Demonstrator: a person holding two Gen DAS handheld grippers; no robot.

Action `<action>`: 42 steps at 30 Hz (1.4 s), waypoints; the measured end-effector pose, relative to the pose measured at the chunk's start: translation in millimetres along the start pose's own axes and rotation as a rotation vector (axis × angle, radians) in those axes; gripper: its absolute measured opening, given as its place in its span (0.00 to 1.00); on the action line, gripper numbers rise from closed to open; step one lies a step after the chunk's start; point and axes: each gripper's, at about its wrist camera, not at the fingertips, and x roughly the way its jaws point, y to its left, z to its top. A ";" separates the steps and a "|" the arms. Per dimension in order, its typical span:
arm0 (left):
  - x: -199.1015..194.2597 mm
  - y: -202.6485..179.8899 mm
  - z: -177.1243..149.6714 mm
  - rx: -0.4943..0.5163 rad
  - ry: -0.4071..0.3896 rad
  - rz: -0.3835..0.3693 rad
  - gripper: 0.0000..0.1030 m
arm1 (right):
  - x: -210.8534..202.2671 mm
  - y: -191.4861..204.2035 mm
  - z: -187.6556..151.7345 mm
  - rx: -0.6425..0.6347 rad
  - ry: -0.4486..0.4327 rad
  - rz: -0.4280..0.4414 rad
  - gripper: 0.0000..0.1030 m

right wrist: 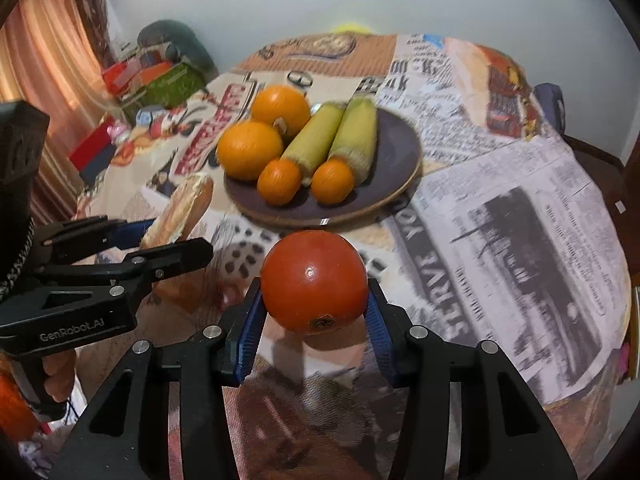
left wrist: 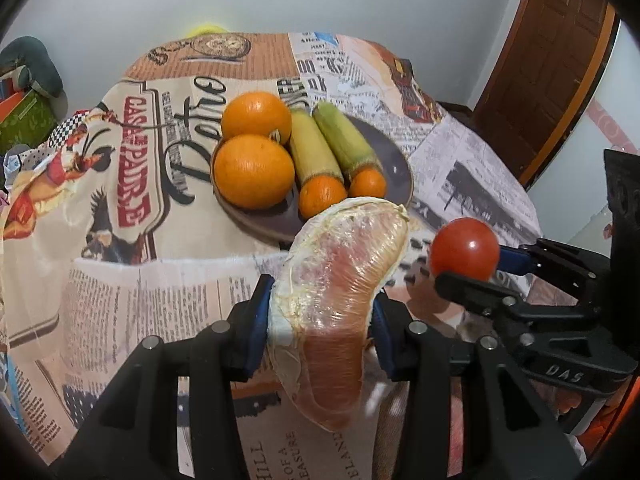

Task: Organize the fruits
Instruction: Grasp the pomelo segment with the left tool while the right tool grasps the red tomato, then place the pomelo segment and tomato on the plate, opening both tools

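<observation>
- Carrying is the step in hand: both grippers hold fruit in the air on the near side of the plate (right wrist: pixel 394 196), neither piece set down yet
- Left gripper (left wrist: pixel 322 320) has its blue pads pressed against the sides of a plastic-wrapped pomelo wedge (left wrist: pixel 340 280), which stands tilted, its tip pointing toward the plate
- Right gripper (right wrist: pixel 314 312) is clamped on a red tomato (right wrist: pixel 314 280), one pad on each side, the stem scar facing down toward the camera
- The plate sits on the printed tablecloth (right wrist: pixel 500 220) and already bears two large oranges (right wrist: pixel 250 148), two small oranges (right wrist: pixel 279 182) and two ears of corn in husk (right wrist: pixel 312 136), packed toward its left and middle
- Bare plate shows mainly on the right side and along the near rim, so I judge that is where the tomato and wedge can go
- Next move, as I read it, calls for bringing one piece forward and low over that bare part before the fingers part; the tomato is round and may roll, so it wants resting against the small oranges
- The wedge is long, and laying it flat looks safer than standing it
</observation>
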 end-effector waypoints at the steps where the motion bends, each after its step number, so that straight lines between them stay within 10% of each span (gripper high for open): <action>1: -1.1 -0.6 3.3 0.000 -0.007 -0.001 0.44 | -3.0 -1.9 2.7 0.004 -0.011 -0.002 0.43; 21: 20.4 -11.5 92.1 0.031 -0.095 0.002 0.44 | -11.0 -39.2 69.1 0.025 -0.151 -0.033 0.43; 42: 79.7 2.5 125.4 0.016 -0.076 0.002 0.44 | 58.9 -54.1 93.5 0.003 -0.086 -0.037 0.43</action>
